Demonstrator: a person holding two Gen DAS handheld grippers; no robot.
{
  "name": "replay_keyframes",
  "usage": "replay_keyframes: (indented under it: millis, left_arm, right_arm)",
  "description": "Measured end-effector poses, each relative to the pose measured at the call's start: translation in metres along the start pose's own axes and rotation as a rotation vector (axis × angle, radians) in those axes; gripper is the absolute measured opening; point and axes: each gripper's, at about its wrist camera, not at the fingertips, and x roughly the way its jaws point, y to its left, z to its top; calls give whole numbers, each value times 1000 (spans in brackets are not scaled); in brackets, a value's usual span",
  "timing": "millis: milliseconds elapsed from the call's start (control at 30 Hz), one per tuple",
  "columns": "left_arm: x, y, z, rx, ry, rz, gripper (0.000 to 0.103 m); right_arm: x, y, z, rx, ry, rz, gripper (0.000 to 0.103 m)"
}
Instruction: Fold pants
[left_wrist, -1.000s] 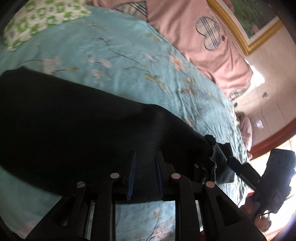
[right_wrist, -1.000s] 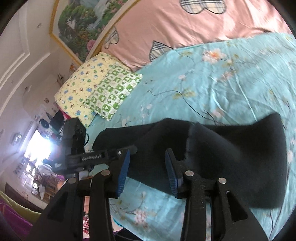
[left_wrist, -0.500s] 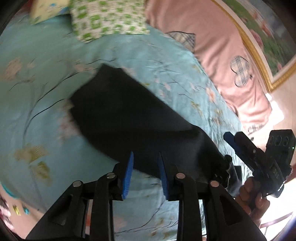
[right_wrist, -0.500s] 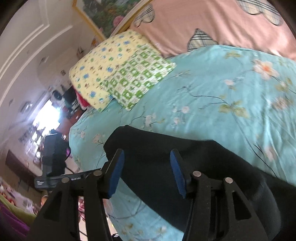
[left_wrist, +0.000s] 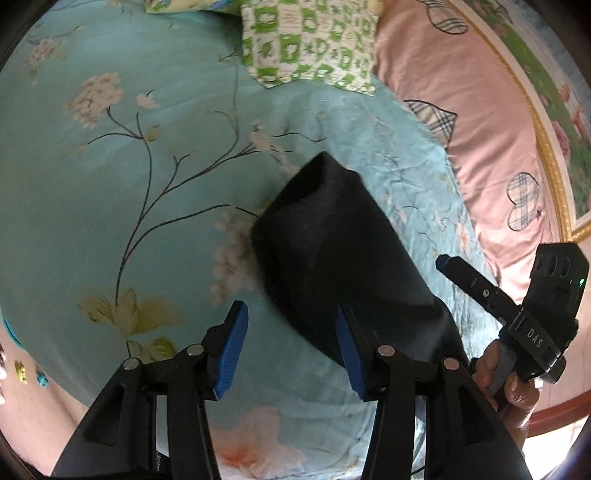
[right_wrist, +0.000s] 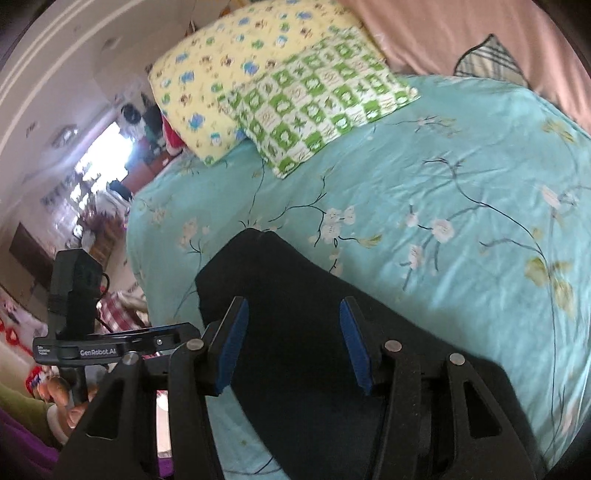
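The black pants (left_wrist: 343, 251) lie folded in a thick strip on the teal flowered bedsheet (left_wrist: 122, 184). My left gripper (left_wrist: 291, 325) is open and empty, held above the near edge of the pants, its right finger over the cloth. The right gripper (left_wrist: 476, 291) shows in this view at the right, in a hand beside the pants. In the right wrist view the pants (right_wrist: 303, 295) lie under my right gripper (right_wrist: 291, 325), which is open and empty. The left gripper (right_wrist: 110, 347) shows there at the left.
A green checked pillow (right_wrist: 317, 99) and a yellow flowered pillow (right_wrist: 236, 62) lie at the bed's far end. A pink quilt with plaid hearts (left_wrist: 480, 122) lies along one side. The bed's edge (right_wrist: 140, 236) drops toward a cluttered room.
My left gripper has let go of the pants and opened wide, and both grippers have pulled back. The pants now lie released on the sheet.
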Motion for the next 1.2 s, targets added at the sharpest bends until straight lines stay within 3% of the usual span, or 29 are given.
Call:
replay_keyframes:
  millis: [600,700,833,967,1200]
  left_arm:
    - [33,7,18,-18,-13,18,51]
    - [36,4,18,-5,-22,28,49]
    - [42,2,20,12,-17,8,25]
    - [40,-7,22,39,-28,23,20]
    - [12,-35,21,99,-76,2,18]
  right_arm:
    - [97,5,53,-184,229,64,53]
    - [107,3,54,-177,256,91,40]
    - [109,4,53,-181,259,109,29]
    - [103,2,51,-159,241,129,19]
    - [65,3,50,-122,143,163,18]
